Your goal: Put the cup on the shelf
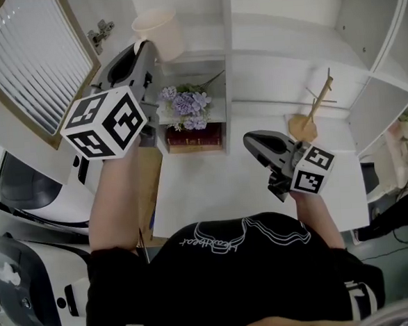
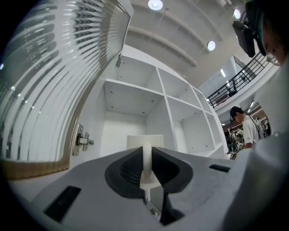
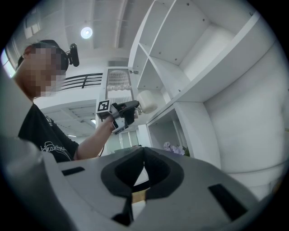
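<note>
A cream cup [image 1: 158, 31] hangs in front of the upper compartment of the white shelf [image 1: 207, 55], raised high at the left. My left gripper [image 1: 147, 48] is shut on the cup's handle. In the left gripper view the handle [image 2: 146, 159] stands pinched between the dark pads, and the cup body [image 2: 144, 140] rises just beyond them, facing an empty shelf compartment [image 2: 128, 101]. My right gripper [image 1: 248, 142] is shut with nothing in it, held low over the white table [image 1: 213, 196]. The right gripper view shows the cup [image 3: 147, 100] at the shelf edge and the left gripper [image 3: 134, 107].
An open cabinet door with fluted glass [image 1: 23, 63] stands left of the shelf, its hinge [image 1: 101, 33] beside the cup. Purple flowers [image 1: 184, 101] and a red box [image 1: 195, 136] fill the compartment below. A wooden cup stand [image 1: 311, 115] stands on the table at the right.
</note>
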`<action>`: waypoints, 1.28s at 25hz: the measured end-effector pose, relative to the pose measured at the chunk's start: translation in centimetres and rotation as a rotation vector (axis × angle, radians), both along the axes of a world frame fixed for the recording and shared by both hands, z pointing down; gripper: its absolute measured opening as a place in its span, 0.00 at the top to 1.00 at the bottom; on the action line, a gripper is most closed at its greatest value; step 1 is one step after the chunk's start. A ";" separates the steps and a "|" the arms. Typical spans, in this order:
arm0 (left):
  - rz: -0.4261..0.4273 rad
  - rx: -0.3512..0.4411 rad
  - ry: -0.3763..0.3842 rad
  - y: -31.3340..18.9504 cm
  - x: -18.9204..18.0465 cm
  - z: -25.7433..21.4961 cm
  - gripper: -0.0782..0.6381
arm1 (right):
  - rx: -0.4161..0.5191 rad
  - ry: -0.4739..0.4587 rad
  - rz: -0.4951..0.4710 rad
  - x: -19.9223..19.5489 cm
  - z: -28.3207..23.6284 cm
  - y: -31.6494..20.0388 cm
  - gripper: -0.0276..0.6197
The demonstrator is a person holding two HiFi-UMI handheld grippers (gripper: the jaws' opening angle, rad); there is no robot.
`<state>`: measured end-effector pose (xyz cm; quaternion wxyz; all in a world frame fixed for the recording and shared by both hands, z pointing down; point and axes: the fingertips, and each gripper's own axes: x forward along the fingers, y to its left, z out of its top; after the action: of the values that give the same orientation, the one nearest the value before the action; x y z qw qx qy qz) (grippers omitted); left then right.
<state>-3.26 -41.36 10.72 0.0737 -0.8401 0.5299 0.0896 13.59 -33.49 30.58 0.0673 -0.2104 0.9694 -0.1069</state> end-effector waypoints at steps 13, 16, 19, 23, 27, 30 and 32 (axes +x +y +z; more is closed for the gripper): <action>-0.010 -0.063 -0.023 -6.7 0.5 -0.4 0.83 | -0.039 -0.010 0.054 2.1 1.7 -1.4 0.95; -0.013 -0.076 -0.024 -7.7 0.7 -0.2 0.83 | -0.049 -0.011 0.064 2.5 2.1 -1.7 0.95; -0.019 -0.089 -0.041 -8.6 0.9 0.1 0.83 | -0.058 -0.013 0.072 2.7 2.4 -1.9 0.95; -0.025 -0.105 -0.053 -9.5 1.0 0.6 0.83 | -0.072 -0.015 0.080 3.0 3.0 -2.4 0.95; -0.028 -0.120 -0.039 -10.2 0.8 0.9 0.83 | -0.082 -0.013 0.086 3.0 3.5 -3.1 0.95; -0.030 -0.115 -0.042 -10.5 0.8 0.9 0.83 | -0.091 -0.012 0.086 2.9 3.8 -3.4 0.95; -0.035 -0.113 -0.048 -10.6 0.8 0.9 0.83 | -0.095 -0.013 0.087 2.8 3.9 -3.5 0.95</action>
<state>-2.45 -51.95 11.63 0.0403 -0.8353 0.5470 0.0382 16.42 -36.97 34.50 0.0681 -0.2545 0.9527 -0.1513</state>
